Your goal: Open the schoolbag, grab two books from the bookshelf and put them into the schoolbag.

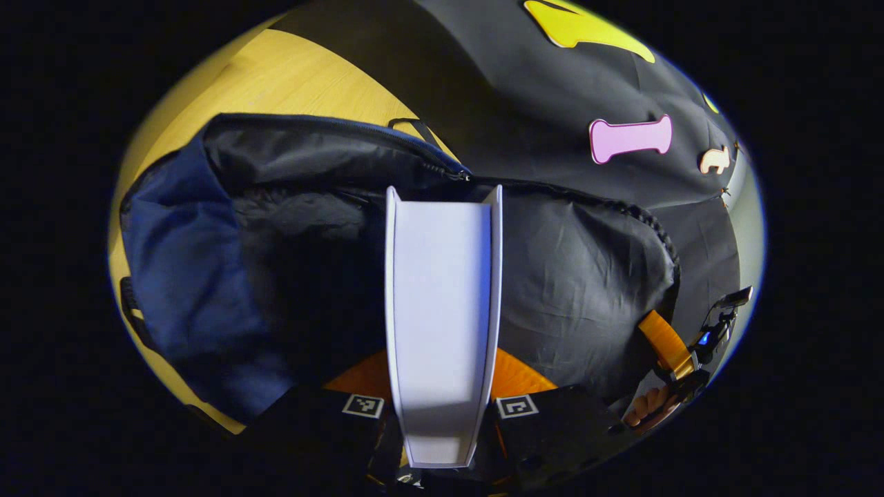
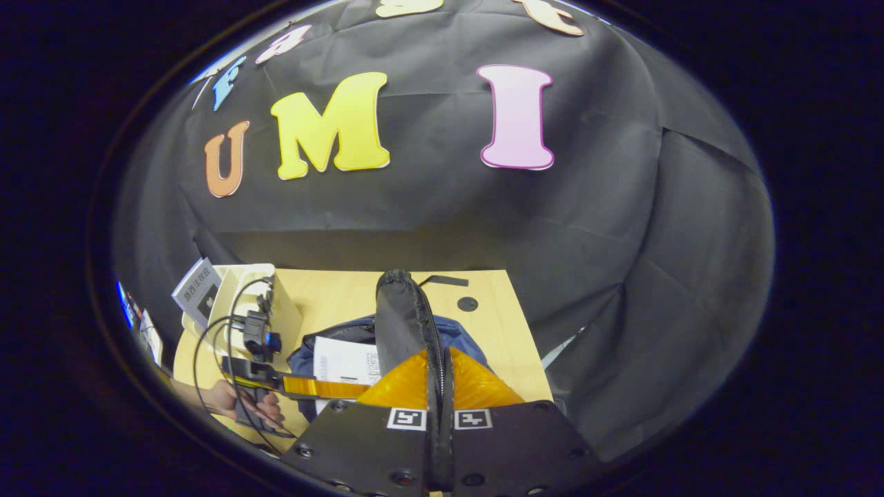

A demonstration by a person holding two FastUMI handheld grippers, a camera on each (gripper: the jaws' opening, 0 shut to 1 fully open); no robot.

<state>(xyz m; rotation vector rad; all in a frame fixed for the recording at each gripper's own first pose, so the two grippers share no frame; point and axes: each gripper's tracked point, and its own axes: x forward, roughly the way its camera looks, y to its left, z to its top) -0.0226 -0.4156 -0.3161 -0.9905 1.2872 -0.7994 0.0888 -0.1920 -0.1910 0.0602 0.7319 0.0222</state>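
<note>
Book going into the open schoolbag, flap held up.

Your left gripper (image 1: 442, 414) has its jaws clamped on the spine end of a stiff book (image 1: 442, 304), over the schoolbag (image 1: 573, 276) mid-desk (image 1: 290, 83); your right gripper (image 2: 440, 386) pinches the limp flap (image 2: 400, 317). Hold the book firm; its cover likely slips.

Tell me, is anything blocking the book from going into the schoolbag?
Nothing visible blocks it. The left gripper holds the book right at the schoolbag's dark open mouth. The right gripper is pinched on the bag's flap, holding it up out of the way.
</note>
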